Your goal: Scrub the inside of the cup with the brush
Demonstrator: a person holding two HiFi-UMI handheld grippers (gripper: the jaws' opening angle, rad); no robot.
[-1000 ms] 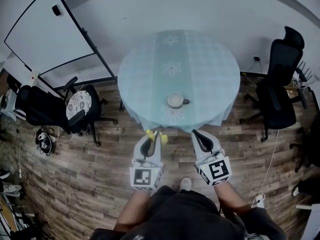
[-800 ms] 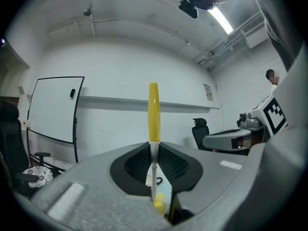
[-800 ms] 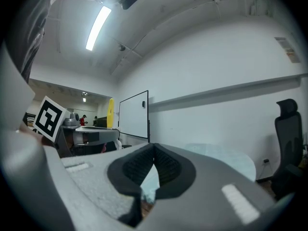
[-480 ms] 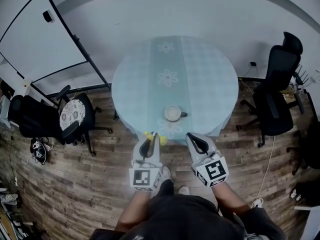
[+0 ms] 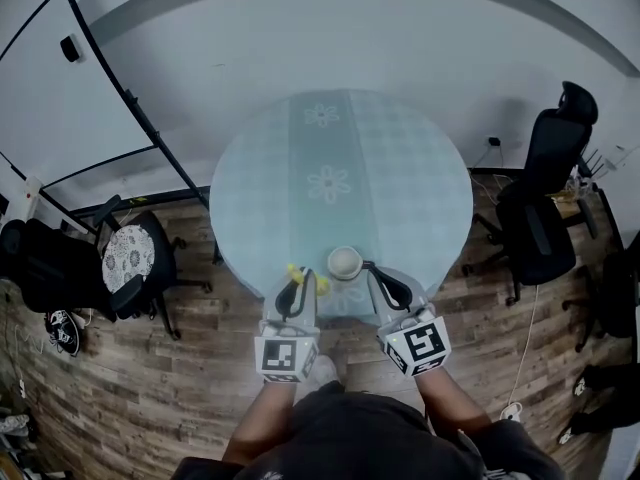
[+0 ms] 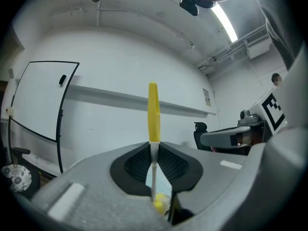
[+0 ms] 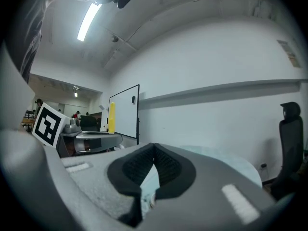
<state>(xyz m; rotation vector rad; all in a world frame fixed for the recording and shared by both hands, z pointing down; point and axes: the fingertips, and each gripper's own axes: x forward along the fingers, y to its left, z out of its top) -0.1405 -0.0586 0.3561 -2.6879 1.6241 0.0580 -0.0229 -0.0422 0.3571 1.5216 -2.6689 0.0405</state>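
A white cup (image 5: 345,262) stands near the front edge of the round table (image 5: 400,168), its handle pointing right. My left gripper (image 5: 298,288) is just left of the cup, shut on a yellow-handled brush (image 5: 322,283). In the left gripper view the brush's handle (image 6: 153,110) stands upright from between the closed jaws of my left gripper (image 6: 154,147). Just right of the cup, my right gripper (image 5: 383,281) has its tip close to the cup's handle. Its jaws meet in the right gripper view, and my right gripper (image 7: 154,149) holds nothing that I can see there.
A pale blue checked cloth with flower prints covers the table. A black office chair (image 5: 545,203) stands to the right. A chair with a patterned seat (image 5: 128,258) is on the left, below a whiteboard (image 5: 60,98). Wooden floor surrounds the table.
The view has closed in on the table. Both grippers went from over the floor to the table's front edge, either side of the cup. The brush stays clamped in the left one.
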